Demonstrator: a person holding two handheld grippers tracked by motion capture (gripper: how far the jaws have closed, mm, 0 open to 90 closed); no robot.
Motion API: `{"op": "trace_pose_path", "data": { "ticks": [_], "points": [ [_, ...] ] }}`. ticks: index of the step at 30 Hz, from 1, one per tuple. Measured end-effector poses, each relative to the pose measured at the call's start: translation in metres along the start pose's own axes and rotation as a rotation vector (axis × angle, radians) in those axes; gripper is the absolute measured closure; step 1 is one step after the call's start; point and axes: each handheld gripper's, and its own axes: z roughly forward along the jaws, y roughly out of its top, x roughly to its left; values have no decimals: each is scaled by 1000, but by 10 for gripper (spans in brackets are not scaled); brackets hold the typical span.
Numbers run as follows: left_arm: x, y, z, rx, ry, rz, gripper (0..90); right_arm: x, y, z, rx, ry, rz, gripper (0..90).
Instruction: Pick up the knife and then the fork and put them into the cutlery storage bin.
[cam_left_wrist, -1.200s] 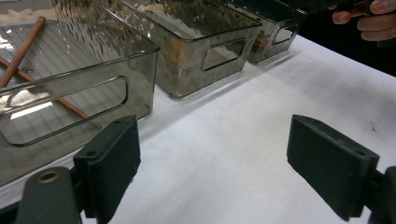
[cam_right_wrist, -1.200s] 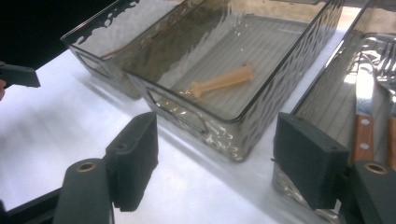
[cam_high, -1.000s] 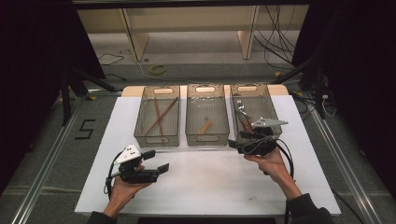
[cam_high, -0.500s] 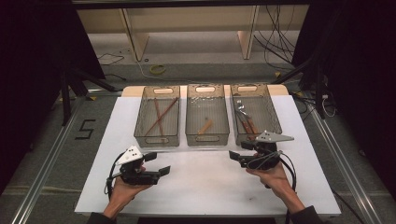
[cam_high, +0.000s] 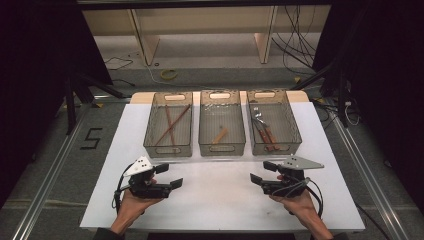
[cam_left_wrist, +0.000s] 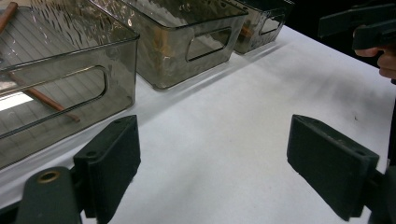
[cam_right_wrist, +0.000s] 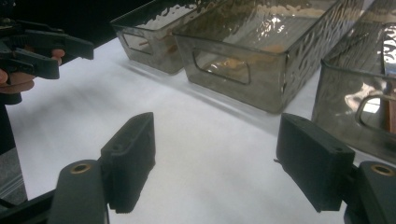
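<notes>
Grippers idling, both spread, gripping nothing: left gripper (cam_high: 169, 176), right gripper (cam_high: 261, 173) | hovering over table (cam_high: 220, 200) near front edge | cutlery (cam_high: 263, 131) lying in right bin (cam_high: 273, 150) | approaching from above, clearing rim, pinching one handle

3 bins (cam_high: 222, 131) side by side on table (cam_high: 220, 205), chopsticks (cam_high: 170, 125) in left bin

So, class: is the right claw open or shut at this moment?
Open. The right claw holds nothing; in the right gripper view its two black jaws stand wide apart over the bare white table.
</notes>
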Motion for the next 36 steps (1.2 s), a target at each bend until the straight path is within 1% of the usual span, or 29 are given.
{"op": "trace_pose_path", "data": {
  "ticks": [2, 7, 14, 15, 18, 23, 25, 36],
  "points": [
    [-1, 0, 0, -1, -1, 0, 165, 0, -3, -2, -8, -4, -5, 292],
    [-2, 0, 1, 5, -5, 5, 165, 1, -8, -6, -7, -13, 0, 290],
    [-3, -1, 1, 5, -9, 1, 164, 1, -16, -9, -4, -11, 14, 286],
    [-3, -1, 1, 4, -9, 1, 165, 1, -17, -10, -5, -15, 5, 282],
    [-4, -1, 1, 10, -12, 5, 163, 2, -18, -13, -18, -18, 7, 280],
    [-4, -1, 1, 8, -13, 5, 163, 2, -20, -14, -13, -19, 13, 272],
    [-3, -1, 1, 9, -11, 5, 163, 3, -20, -14, -12, -23, 5, 272],
    [-3, -1, 1, 8, -11, 3, 163, 1, -19, -14, -12, -30, 4, 265]
  ]
}}
